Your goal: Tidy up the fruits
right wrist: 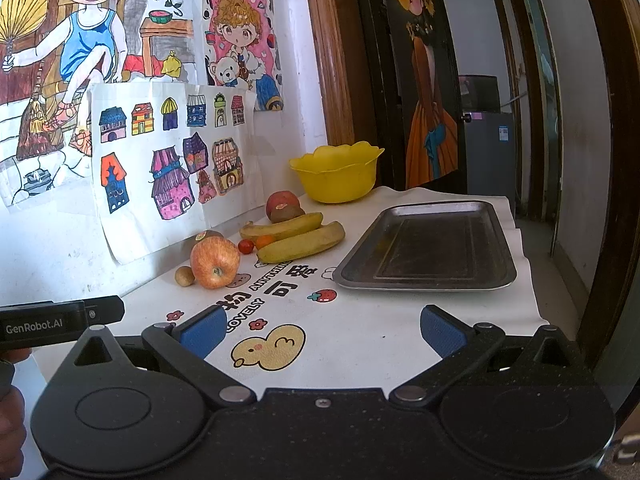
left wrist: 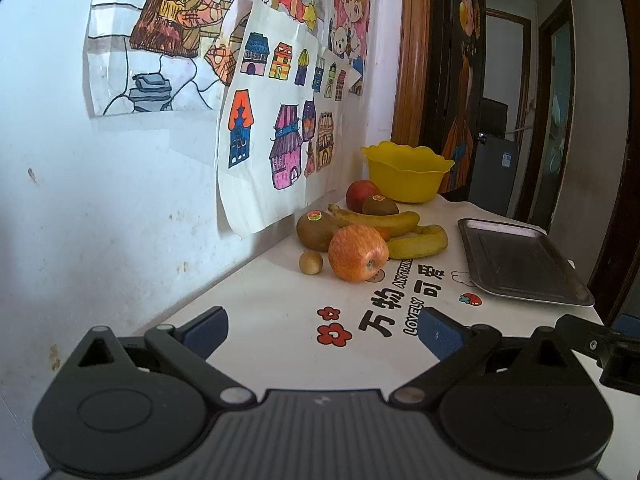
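Observation:
A pile of fruit lies by the wall: a near apple point(left wrist: 358, 254) point(right wrist: 215, 262), a small brown fruit point(left wrist: 311, 262) point(right wrist: 184, 276), two kiwis point(left wrist: 316, 230) point(left wrist: 379, 205), two bananas point(left wrist: 380, 221) point(right wrist: 301, 245), a far red apple point(left wrist: 361, 194) point(right wrist: 282, 201), a cherry tomato point(right wrist: 245, 246) and a small orange fruit point(right wrist: 265, 241). An empty yellow bowl point(left wrist: 406, 170) point(right wrist: 336, 172) stands behind. An empty metal tray point(left wrist: 520, 266) point(right wrist: 428, 246) lies to the right. My left gripper point(left wrist: 322, 334) and right gripper point(right wrist: 320, 332) are both open and empty, short of the fruit.
A white printed cloth point(right wrist: 360, 332) covers the table. Drawings point(left wrist: 276, 132) hang on the wall at the left. A doorway and dark door point(right wrist: 432, 80) stand behind the table. The table's right edge is just past the tray.

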